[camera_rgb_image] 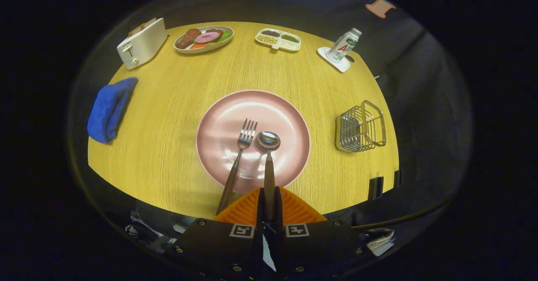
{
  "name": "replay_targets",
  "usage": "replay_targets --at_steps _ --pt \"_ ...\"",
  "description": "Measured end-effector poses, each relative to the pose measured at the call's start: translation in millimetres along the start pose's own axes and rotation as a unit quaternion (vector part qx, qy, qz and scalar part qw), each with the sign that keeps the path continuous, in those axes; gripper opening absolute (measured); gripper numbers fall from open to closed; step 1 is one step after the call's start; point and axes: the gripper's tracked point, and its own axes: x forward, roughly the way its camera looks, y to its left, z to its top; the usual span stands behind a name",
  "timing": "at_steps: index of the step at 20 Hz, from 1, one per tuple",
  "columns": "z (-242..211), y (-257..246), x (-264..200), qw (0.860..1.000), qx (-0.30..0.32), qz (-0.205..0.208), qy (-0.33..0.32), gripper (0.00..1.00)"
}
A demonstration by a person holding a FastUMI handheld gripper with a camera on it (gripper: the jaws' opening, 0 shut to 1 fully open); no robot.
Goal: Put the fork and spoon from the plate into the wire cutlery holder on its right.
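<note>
At the near edge of the wooden surface (168,117), the tool (269,205) has its orange fingers (246,209) clenched on the handle of the spoon (268,163), one pad pressing each side. The spoon's bowl lies on the pink plate (218,125) just ahead. Beside it, the fork (239,159) rests with tines on the plate and its handle slanting out over the near rim, beside the fingers. To the right of the plate, near the right edge, the wire cutlery holder (360,127) stands with nothing visible inside. At the left edge lies a blue cloth (109,109). Along the far edge sit a toaster (141,43), a dish of food (204,38), a divided tray (278,40) of grains, and a bottle (344,45) on a coaster (336,61).
</note>
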Motion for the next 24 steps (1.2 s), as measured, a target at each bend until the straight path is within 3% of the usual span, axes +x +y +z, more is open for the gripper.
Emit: replay_targets --at_steps 8,16,24 --pt "44.2 -13.1 -33.4 0.999 0.013 -0.015 -0.051 0.13" --pt "72.9 -82.7 -79.6 0.990 0.055 -0.084 -0.095 0.13" --pt "68.0 -158.0 -52.9 0.986 0.101 -0.116 -0.067 0.12"
